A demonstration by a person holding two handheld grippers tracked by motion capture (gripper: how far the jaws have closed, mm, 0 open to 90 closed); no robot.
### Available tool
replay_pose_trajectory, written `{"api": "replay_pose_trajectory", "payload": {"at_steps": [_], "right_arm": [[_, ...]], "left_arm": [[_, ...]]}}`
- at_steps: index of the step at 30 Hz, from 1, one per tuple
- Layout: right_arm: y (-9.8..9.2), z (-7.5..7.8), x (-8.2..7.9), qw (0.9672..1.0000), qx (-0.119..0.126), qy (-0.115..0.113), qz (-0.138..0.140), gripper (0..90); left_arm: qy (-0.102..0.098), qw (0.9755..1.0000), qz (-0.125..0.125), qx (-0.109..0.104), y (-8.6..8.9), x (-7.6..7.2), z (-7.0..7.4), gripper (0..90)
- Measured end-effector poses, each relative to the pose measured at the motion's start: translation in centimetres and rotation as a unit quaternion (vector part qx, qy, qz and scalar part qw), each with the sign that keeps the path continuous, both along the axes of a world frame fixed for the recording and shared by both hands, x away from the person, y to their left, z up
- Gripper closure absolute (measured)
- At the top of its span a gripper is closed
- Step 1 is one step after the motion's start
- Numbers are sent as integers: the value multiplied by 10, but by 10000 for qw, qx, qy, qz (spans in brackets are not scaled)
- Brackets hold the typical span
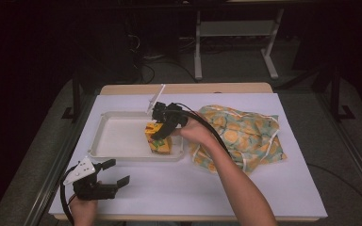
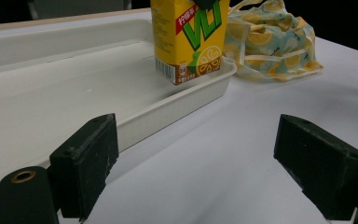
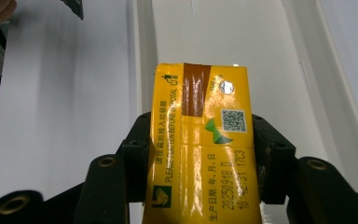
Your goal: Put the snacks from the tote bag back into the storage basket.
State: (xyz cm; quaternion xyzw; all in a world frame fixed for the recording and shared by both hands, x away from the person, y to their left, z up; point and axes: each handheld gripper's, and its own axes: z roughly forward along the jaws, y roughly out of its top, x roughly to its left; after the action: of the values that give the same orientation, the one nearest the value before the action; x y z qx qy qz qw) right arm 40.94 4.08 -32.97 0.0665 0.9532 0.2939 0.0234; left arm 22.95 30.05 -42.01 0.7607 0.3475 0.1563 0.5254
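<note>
my right gripper (image 3: 200, 154) is clamped on the yellow drink carton (image 3: 200, 140), one jaw on each side face. the carton stands upright in the white tray (image 1: 118, 136), in its corner nearest the patterned cloth bag (image 1: 245, 134). i judge it best to settle it flat before letting go. my left gripper (image 2: 196, 163) is spread wide, holding nothing, just outside the tray's near rim.

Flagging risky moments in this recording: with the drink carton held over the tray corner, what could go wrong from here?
1. The yellow lemon-tea carton stands at the very corner of the white plastic tray; released off-square, it may tip over the rim.
2. The right tongs squeeze the carton's sides near the top; a hard grip could dent it.
3. The yellow patterned fabric bag lies close beside the tray; the cable might snag it.
</note>
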Motion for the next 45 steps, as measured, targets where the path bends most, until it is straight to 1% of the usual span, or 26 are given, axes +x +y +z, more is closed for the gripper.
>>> {"api": "replay_pose_trajectory", "payload": {"at_steps": [17,21,23,35,37,38,45], "right_arm": [[4,-14,3,9999,-91,81,42,489],[4,-15,4,9999,-82,89,13,489],[4,-17,4,9999,-53,130,11,489],[7,-19,6,9999,-53,96,20,489],[7,-20,7,10000,-57,76,27,489],[7,-22,7,9999,-87,95,53,489],[8,-25,9,9998,-129,177,23,488]], "left_arm": [[5,10000,10,-46,0,0,0,134],[7,10000,10,-38,0,0,0,134],[8,10000,8,-28,0,0,0,134],[5,10000,-5,-9,0,0,0,134],[-3,10000,-14,19,1,0,0,134],[-12,10000,0,-22,0,0,0,134],[-9,10000,11,-28,1,0,0,134]]}}
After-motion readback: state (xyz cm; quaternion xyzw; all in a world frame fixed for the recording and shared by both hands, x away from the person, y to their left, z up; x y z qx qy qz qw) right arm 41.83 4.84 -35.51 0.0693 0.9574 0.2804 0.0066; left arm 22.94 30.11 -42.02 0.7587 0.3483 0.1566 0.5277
